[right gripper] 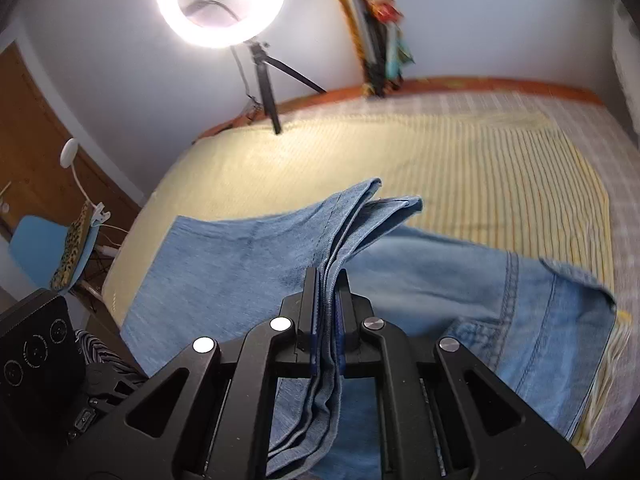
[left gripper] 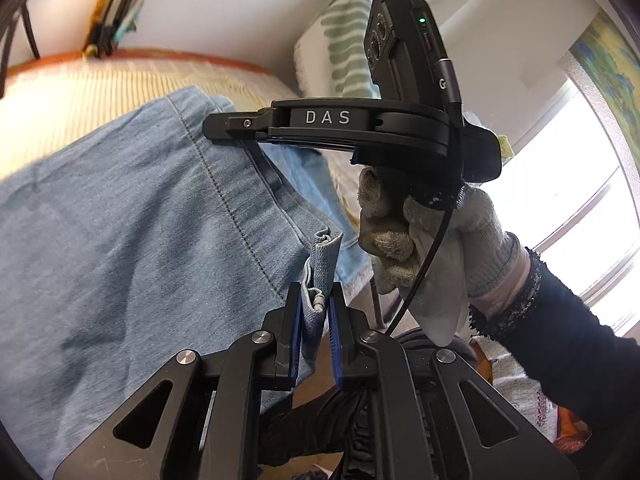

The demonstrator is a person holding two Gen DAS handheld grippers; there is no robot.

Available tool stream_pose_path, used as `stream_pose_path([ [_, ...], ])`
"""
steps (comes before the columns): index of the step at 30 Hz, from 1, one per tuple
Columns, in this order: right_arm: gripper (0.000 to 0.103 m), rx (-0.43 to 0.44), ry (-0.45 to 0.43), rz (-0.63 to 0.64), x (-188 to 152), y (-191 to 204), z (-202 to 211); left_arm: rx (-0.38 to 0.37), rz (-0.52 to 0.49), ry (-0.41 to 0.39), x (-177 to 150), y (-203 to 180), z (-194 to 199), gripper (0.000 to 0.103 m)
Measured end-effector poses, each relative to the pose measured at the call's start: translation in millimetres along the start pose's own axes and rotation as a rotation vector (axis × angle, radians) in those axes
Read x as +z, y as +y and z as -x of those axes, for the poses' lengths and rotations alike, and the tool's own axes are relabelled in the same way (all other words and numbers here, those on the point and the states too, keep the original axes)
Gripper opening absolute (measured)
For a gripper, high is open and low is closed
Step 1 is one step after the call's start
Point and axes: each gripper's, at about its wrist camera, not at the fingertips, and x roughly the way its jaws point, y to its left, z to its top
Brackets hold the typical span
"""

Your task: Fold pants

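Light blue denim pants [left gripper: 132, 216] hang lifted over a bed with a yellow striped cover [right gripper: 460, 160]. My left gripper [left gripper: 317, 292] is shut on a bunched edge of the pants, with a hem corner sticking up between the blue pads. My right gripper [right gripper: 327, 280] is shut on several stacked denim layers [right gripper: 352, 216] of the pants, which drape away over the bed. In the left wrist view the right gripper's black body marked DAS [left gripper: 352, 124] is seen side-on, held by a gloved hand [left gripper: 424, 240], just beyond my left gripper.
A lit ring light on a tripod [right gripper: 222, 0] stands at the bed's far left edge. A blue chair [right gripper: 44, 252] and a wooden door [right gripper: 28, 136] are on the left. A striped pillow [left gripper: 340, 44] leans at the wall. A bright window [left gripper: 580, 200] is on the right.
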Motion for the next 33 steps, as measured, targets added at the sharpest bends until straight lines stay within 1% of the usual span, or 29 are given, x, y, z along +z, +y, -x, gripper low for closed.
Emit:
stream_pose_path([
  [3, 0.008, 0.013, 0.045, -0.045, -8, -20, -15, 0.007, 0.015, 0.026, -2, 8, -13, 0.010],
  [5, 0.008, 0.037, 0.079, -0.075, -9, -31, -25, 0.008, 0.034, 0.037, 0, 16, -21, 0.010],
  [6, 0.010, 0.050, 0.097, -0.094, -8, -36, -30, 0.006, 0.044, 0.040, 1, 20, -23, 0.010],
  [8, 0.018, 0.063, 0.117, -0.116, -5, -44, -38, 0.003, 0.057, 0.043, 3, 26, -26, 0.010],
  [9, 0.027, 0.058, 0.121, -0.127, -4, -48, -42, 0.003, 0.059, 0.043, 4, 28, -27, 0.010],
  [10, 0.033, 0.051, 0.126, -0.146, -1, -54, -47, 0.003, 0.058, 0.043, 1, 28, -24, 0.010],
  [13, 0.034, 0.058, 0.125, -0.200, 5, -69, -57, 0.008, 0.058, 0.044, 0, 26, -27, 0.010],
  [15, 0.034, 0.050, 0.128, -0.206, 8, -74, -64, 0.011, 0.058, 0.046, 0, 23, -28, 0.010],
  [16, 0.031, 0.035, 0.135, -0.199, 10, -73, -68, 0.013, 0.059, 0.048, 1, 25, -29, 0.010],
  [17, 0.026, 0.021, 0.135, -0.192, 9, -72, -70, 0.014, 0.060, 0.048, -2, 21, -28, 0.010],
  [18, 0.014, 0.013, 0.134, -0.182, 9, -71, -71, 0.012, 0.063, 0.049, -8, 15, -23, 0.010],
  [21, 0.009, -0.017, 0.108, -0.109, 9, -60, -65, 0.009, 0.065, 0.048, -10, 4, -24, 0.010],
  [24, 0.007, -0.031, 0.059, -0.044, 13, -49, -48, 0.007, 0.047, 0.046, -7, -3, -26, 0.010],
  [25, 0.007, -0.037, 0.040, -0.024, 15, -46, -39, 0.001, 0.044, 0.046, -10, -4, -26, 0.010],
  [28, 0.007, -0.059, 0.011, 0.018, 22, -42, -19, -0.021, 0.018, 0.044, -4, -15, -32, 0.010],
  [33, 0.007, -0.103, -0.011, 0.031, 29, -51, 10, -0.069, -0.031, 0.051, 5, -33, -49, 0.010],
])
